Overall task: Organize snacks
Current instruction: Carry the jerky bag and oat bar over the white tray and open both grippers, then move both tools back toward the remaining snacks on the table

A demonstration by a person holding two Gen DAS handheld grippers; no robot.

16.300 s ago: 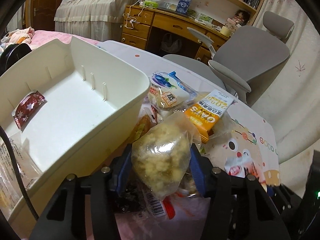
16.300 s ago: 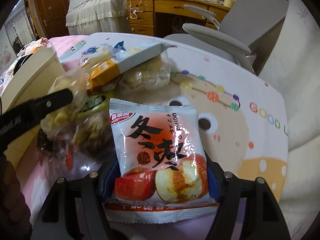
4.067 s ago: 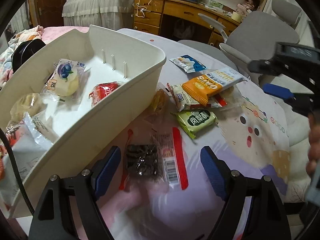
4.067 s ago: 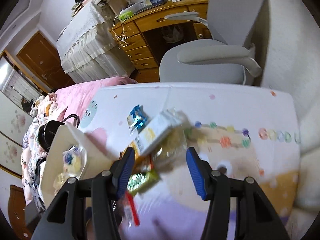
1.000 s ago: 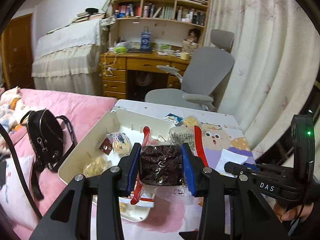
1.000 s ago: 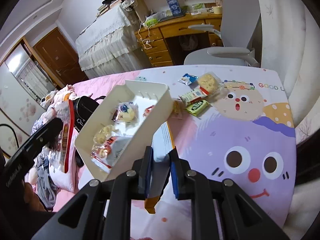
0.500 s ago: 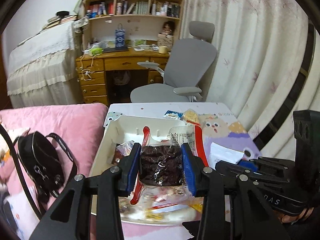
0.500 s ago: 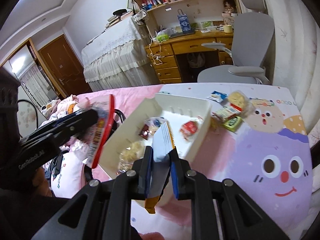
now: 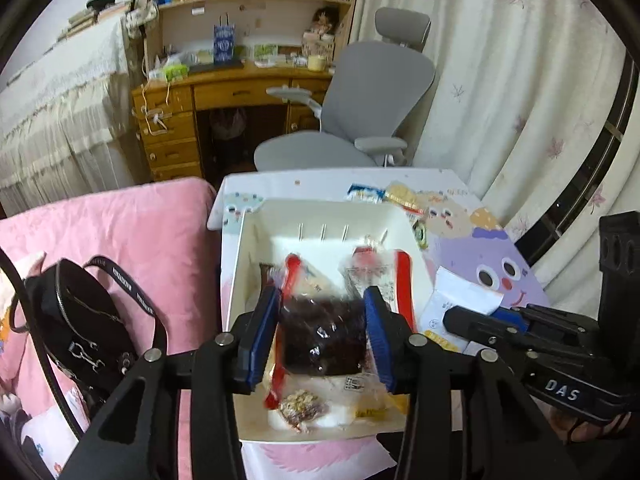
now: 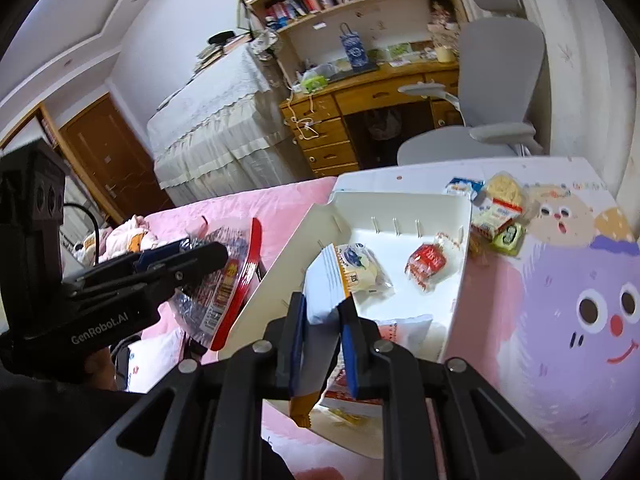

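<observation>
Left tongs are gripping a dark snack bag over the bin | right tongs are clamping a white packet above the bin's near edge.

Snack packets lie on the table beside the bin.

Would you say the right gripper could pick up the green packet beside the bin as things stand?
Probably not yet: the right gripper is shut on a white-and-orange packet; the green packet itself lies uncovered.
</observation>
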